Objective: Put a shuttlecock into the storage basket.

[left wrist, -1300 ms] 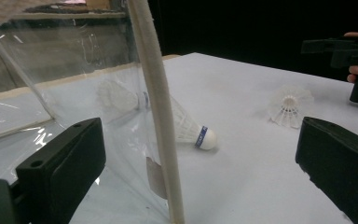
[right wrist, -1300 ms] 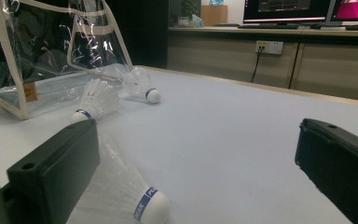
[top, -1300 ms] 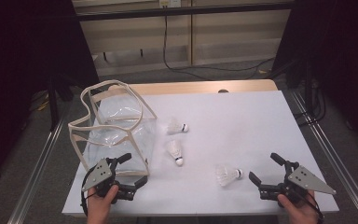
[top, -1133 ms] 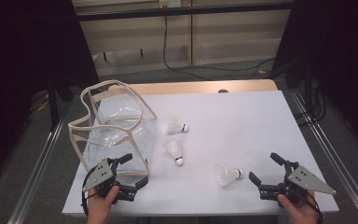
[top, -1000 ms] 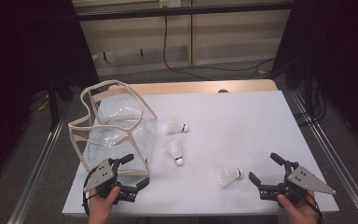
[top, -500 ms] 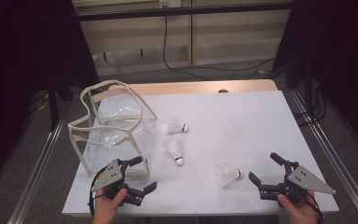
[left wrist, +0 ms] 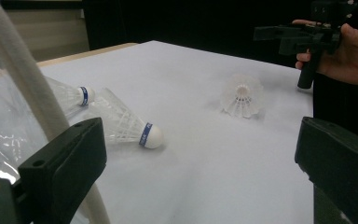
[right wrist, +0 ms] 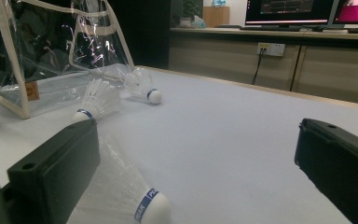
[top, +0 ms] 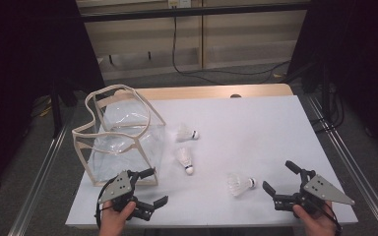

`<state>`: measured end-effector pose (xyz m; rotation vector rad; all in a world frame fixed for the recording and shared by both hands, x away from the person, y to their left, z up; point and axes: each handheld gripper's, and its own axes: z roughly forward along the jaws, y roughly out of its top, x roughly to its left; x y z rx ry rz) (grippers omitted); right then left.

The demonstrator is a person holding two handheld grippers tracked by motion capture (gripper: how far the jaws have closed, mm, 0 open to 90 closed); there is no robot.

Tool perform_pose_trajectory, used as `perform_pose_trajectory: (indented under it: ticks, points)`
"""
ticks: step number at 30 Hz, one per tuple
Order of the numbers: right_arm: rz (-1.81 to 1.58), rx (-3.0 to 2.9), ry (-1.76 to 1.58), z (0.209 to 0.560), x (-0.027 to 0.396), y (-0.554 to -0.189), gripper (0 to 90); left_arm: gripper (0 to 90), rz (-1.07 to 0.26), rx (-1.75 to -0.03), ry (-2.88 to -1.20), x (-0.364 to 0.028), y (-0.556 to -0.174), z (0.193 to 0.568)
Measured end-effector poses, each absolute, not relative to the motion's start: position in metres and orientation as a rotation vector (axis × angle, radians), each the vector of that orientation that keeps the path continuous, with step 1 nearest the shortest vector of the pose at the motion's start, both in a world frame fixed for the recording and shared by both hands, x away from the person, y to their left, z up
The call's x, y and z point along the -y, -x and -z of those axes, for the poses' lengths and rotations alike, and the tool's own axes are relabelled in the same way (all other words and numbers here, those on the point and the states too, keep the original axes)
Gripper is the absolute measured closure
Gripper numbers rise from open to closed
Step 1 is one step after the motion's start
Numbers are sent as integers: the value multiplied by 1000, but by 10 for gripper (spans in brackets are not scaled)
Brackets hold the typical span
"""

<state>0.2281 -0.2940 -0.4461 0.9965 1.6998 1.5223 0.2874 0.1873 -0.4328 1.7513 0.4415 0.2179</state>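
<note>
The left gripper (top: 150, 188) stood with its jaws spread wide and nothing between them, held low at the near edge of the table (top: 256, 123), and the right gripper (top: 281, 178) was likewise gaping and empty at the opposite near corner. Just ahead of the right gripper's jaws, and nearest to them, lay one shuttlecock (top: 239, 184) on its side, its cork pointing towards that gripper; in the right gripper view its blue-banded cork (right wrist: 154, 205) sat between the spread jaws, close to the near one but apart from it. Ahead of the left gripper and a little to its inner side lay a second shuttlecock (top: 184, 160), and beyond that, farther out, a third shuttlecock (top: 185, 132), both on their sides and apart from each other. Just beside the left gripper's outer jaw stood the clear bag (top: 120, 140), upright, its cream-trimmed mouth open to the top and, so far as the plastic let one see, with nothing inside. By that showing the work of putting shuttlecocks into the bag had hardly begun: none was gripped, all three lay on the table, and each was yet to be picked up and dropped in
</note>
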Motion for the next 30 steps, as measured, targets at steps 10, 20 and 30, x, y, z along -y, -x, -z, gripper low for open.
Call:
perform_pose_trajectory:
  ticks: [10, 20, 30]
  points:
    - [-1521, -1703, -991, 446, 293, -229, 0, 24, -164, -407, -1774, -173, -287, 435]
    - [-1523, -1704, -988, 446, 293, -229, 0, 24, -148, -400, -1782, -165, -288, 436]
    - [-1521, -1708, -982, 446, 293, -229, 0, 23, -135, -399, -1797, -156, -289, 437]
